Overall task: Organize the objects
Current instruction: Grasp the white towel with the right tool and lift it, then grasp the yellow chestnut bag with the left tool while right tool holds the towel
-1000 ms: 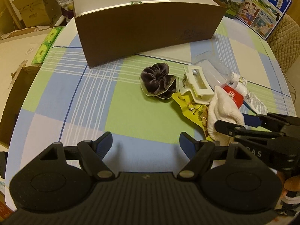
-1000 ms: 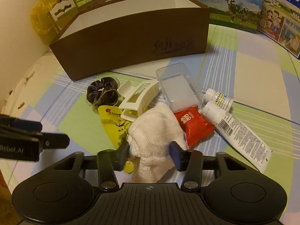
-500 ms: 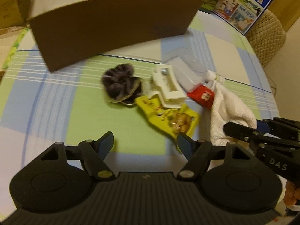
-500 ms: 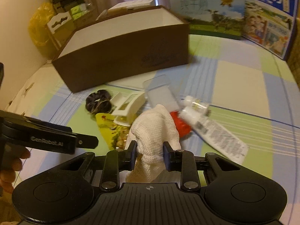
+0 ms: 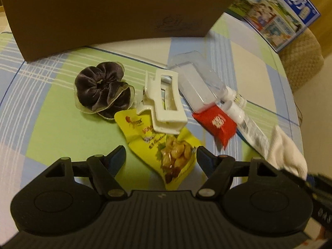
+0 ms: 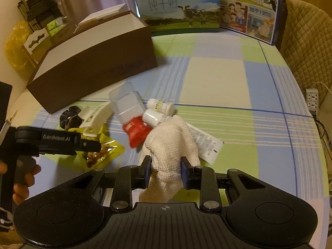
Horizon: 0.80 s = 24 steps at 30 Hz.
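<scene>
On the checked tabletop [image 5: 51,128], the brown box [image 5: 112,14] stands at the back. Going left to right in front of it lie a dark velvet scrunchie [image 5: 102,89], a white hair claw clip [image 5: 165,101] overlapping a yellow snack packet [image 5: 166,151], a clear plastic case [image 5: 197,85], a red sachet [image 5: 217,123], a small white bottle [image 5: 235,97] and a white tube [image 5: 252,133]. The left gripper [image 5: 160,155] hovers low over the snack packet, jaws wide apart and empty. The right gripper [image 6: 166,171] has its jaws clamped on a white knit cloth [image 6: 173,143], which bunches up between the blue pads [image 6: 147,171], just beside the tube. Milk cartons [image 6: 180,6] stand beyond the box.
</scene>
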Available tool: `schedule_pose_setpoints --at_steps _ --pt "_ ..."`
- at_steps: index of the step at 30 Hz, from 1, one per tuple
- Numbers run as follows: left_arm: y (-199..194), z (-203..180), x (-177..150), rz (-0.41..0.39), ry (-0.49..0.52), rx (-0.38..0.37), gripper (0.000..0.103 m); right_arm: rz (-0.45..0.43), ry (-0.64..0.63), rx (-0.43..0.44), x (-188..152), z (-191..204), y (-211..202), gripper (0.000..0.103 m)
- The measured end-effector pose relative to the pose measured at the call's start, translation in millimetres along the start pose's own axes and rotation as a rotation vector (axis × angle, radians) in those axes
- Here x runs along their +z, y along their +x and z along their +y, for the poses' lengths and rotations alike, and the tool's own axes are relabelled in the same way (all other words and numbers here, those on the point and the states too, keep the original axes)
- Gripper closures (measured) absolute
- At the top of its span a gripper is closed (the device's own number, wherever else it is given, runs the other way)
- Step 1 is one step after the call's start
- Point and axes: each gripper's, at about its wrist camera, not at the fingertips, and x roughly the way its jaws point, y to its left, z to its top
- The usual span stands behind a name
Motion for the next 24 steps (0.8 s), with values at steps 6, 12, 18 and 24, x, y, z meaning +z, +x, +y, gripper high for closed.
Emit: schedule_pose_setpoints --at_steps 6,12,18,24 --pt "11.7 -15.6 11.4 -0.033 -0.045 0.099 0.022 0.01 -0.001 0.005 -1.1 -11.6 -2.1 0.077" --pt "21.4 -32.2 15.0 -0.035 0.013 0.232 0.023 0.016 0.003 0.013 -0.9 -21.5 -2.1 0.077" --pt "12.7 -21.8 3.9 -0.024 0.067 0.222 0.024 0.014 0.001 0.025 1.8 -28.8 -1.4 0.077" --pt "-10.7 4.0 -11.7 -0.012 0.122 0.193 0.042 0.021 -0.004 0.051 5.3 -30.3 2.9 0.077"
